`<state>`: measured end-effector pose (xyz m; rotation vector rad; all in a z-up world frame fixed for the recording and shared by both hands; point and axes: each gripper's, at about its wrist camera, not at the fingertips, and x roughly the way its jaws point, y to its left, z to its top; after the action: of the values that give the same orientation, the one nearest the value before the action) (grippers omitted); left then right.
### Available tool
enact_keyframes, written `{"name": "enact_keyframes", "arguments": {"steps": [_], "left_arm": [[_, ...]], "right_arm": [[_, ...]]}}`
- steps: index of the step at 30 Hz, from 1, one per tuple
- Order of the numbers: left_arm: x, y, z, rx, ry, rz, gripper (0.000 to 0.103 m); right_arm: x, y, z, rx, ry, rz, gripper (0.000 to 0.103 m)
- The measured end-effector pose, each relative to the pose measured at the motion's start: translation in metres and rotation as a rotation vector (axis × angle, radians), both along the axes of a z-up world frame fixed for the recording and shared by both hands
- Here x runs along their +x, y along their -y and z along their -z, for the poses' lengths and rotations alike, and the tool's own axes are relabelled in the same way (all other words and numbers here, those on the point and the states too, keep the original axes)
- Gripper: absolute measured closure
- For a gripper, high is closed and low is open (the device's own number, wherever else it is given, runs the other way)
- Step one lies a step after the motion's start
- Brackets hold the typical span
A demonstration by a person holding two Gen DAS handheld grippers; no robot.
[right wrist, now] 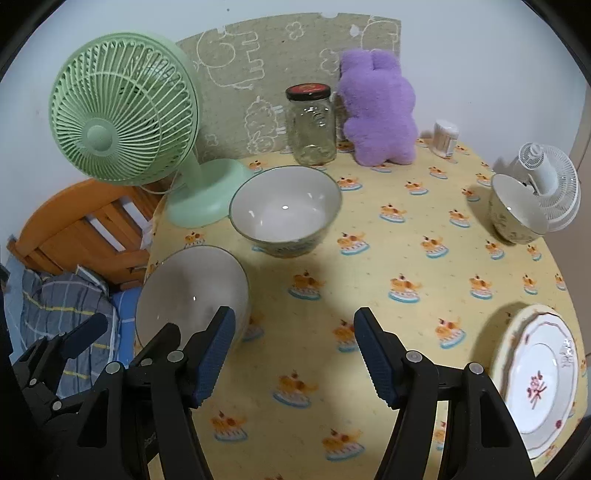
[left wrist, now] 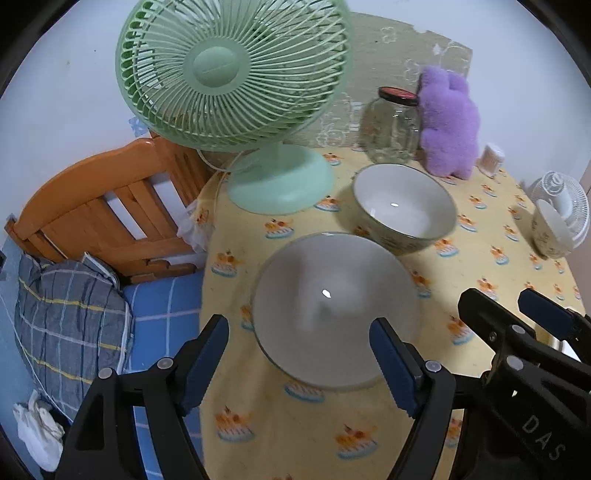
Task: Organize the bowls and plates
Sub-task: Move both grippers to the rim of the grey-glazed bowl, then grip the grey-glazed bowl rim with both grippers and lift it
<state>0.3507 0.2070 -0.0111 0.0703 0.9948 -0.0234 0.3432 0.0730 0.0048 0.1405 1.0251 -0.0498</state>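
Plate stack runs off the right edge; near bowl is smeared, perhaps by motion.

I see a plain white wall from 9 to 3 o'clock, with a grey-green cartoon-print sheet stuck on it at 12. The round table has a yellow cloth with a repeated orange print. At 9 o'clock there's an orange wooden slatted headboard, a blue checked sheet and a grey plaid pillow. Light is even and indoor, with soft shadows.
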Motion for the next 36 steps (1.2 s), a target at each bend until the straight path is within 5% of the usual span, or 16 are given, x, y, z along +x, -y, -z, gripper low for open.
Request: {"name": "enact_keyframes", "arguments": {"steps": [5, 11, 21, 36], "left_arm": [[0.018, -0.01, 0.012, 0.026, 0.009, -0.007, 0.031], [0.034, -0.019, 0.037, 0.006, -0.036, -0.021, 0.056], [0.045, -0.026, 0.054, -0.037, -0.056, -0.014, 0.08], [0.027, 0.0, 0.045, -0.021, -0.066, 0.042, 0.084]], "right_arm": [[0.021, -0.014, 0.015, -0.015, 0.007, -0.017, 0.037], [0.04, -0.026, 0.039, -0.034, -0.035, -0.019, 0.054], [0.051, -0.034, 0.059, -0.013, -0.088, -0.038, 0.09], [0.038, -0.024, 0.049, -0.068, -0.121, -0.032, 0.088]]}}
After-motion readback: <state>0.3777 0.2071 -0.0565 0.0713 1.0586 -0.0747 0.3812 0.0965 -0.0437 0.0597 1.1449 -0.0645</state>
